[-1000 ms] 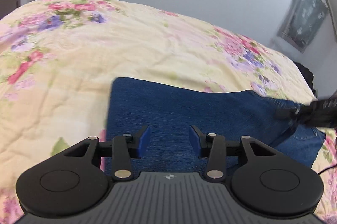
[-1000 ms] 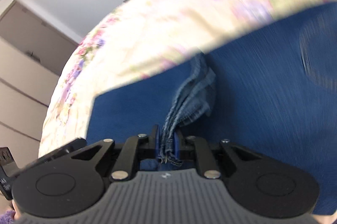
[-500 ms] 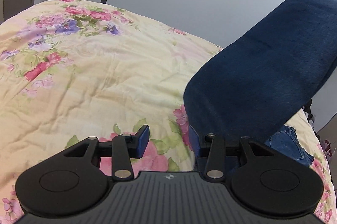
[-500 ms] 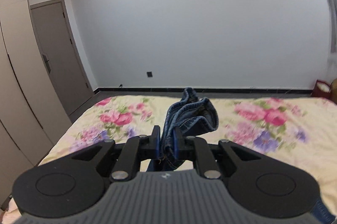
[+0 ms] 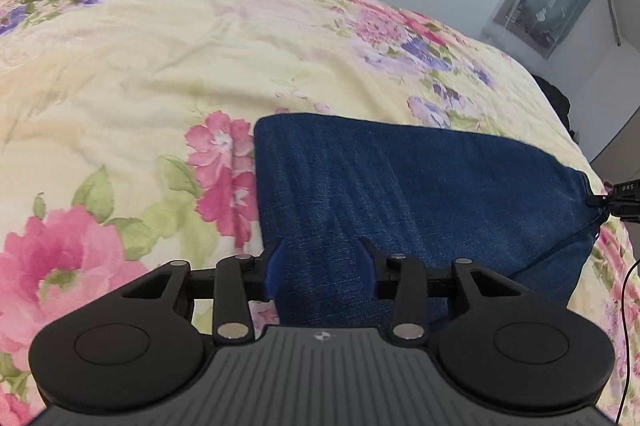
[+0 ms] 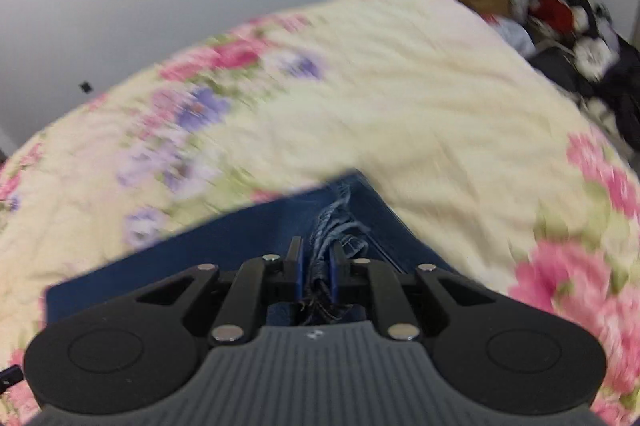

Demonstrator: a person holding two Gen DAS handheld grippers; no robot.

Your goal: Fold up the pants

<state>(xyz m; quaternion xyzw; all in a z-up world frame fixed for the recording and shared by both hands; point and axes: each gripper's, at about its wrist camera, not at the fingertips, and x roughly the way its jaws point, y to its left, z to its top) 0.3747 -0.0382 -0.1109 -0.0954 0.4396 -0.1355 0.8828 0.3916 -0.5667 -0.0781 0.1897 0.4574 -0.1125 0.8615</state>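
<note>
- Denim, dark blue, bunched between the blue pads of the right gripper (image 6: 316, 262): its jaws are pinched nearly together on a gathered edge, with frayed threads and stitched hem layers poking out above and below the pads.
- Left gripper (image 5: 322, 268): jaws about half apart and closing; it hangs over the near-left part of the cloth with fabric showing between the fingers. I cannot tell whether the pads touch it; nothing looks gripped.
- Pants (image 5: 400, 193) lie on the bed as a flat blue slab, doubled over, with a straight left edge and the far-right corner drawn to a point where the right gripper holds it.
- Bed quilt (image 5: 140, 65), pale yellow with pink and purple flowers, is soft and puckered under the cloth. The right wrist view is motion-blurred.
- Handling judgement: limp but fairly heavy for cloth, several layers thick at hems and seams. It should drape rather than hold shape, and the weave looks rough enough not to slip from the pads.
- Best holds, I judge: corners and stitched edges, where the layers stack. A pinch mid-panel would likely lift the top layer only and spoil the fold.
- Risk: the soft quilt may ruck up if the denim is dragged.
</note>
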